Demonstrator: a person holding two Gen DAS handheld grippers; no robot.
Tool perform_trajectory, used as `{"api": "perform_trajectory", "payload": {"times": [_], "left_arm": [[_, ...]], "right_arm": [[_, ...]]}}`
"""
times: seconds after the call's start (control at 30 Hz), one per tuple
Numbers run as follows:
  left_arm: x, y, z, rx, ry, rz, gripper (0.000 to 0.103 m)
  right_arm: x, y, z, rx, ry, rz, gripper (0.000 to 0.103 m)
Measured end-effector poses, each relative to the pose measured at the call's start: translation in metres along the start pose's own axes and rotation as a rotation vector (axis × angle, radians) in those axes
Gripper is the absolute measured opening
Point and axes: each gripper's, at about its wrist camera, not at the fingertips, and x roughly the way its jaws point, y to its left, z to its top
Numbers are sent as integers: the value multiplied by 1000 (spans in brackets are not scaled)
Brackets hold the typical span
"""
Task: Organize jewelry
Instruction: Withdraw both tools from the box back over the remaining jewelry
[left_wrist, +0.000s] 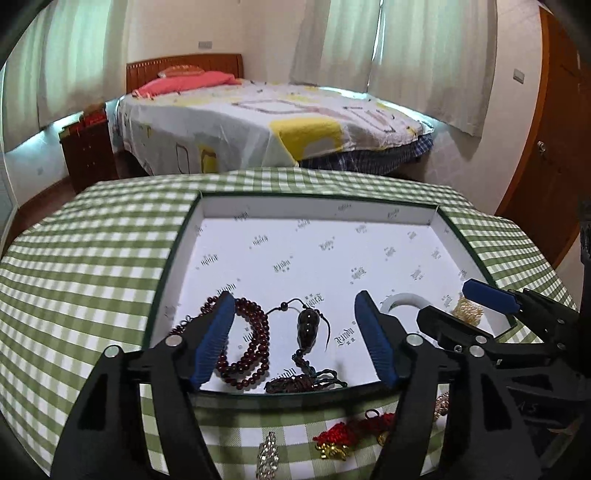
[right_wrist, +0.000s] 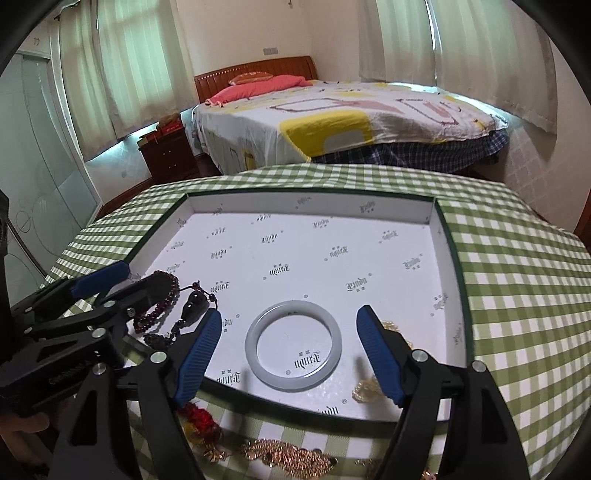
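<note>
Jewelry sits partly in the white box (left_wrist: 229, 236) on the checked tablecloth (left_wrist: 92, 258). Dark bead string (left_wrist: 247, 347) and pendant (left_wrist: 308, 326) lie between the left gripper (left_wrist: 295, 339) jaws, which stand open, pads clear of both. Right gripper (right_wrist: 288, 350), also open, straddles the white bangle (right_wrist: 293, 345) without touching it; gold piece (right_wrist: 364, 389) at its 4 o'clock. Outside the box at 6 o'clock: red tassel charm (left_wrist: 340, 435), rhinestone piece (left_wrist: 267, 456), gold chain (right_wrist: 288, 456). Bed (left_wrist: 277, 122) at 12 o'clock, well apart.

Checked table (left_wrist: 92, 258) under box tray (left_wrist: 177, 254), loose trinkets (left_wrist: 330, 441)
</note>
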Motion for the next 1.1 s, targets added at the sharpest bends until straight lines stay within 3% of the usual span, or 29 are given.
{"api": "perform_trajectory", "payload": {"times": [0.27,0.53,0.87,1.1], "left_arm": [[-41,-5,-6,15,-75,33,70],[-78,-2,-38,-5,-125,81,70],[-82,14,-85,-35,-32,143,70],[-72,18,-92,-40,13,150,70]], "right_arm": [[-40,-3,-10,13,-59,-31,75],[-69,-5,-39,13,-87,-96,75],[-79,-16,-82,42,-52,-128,75],[-75,-22,-94,49,-28,-130,75]]}}
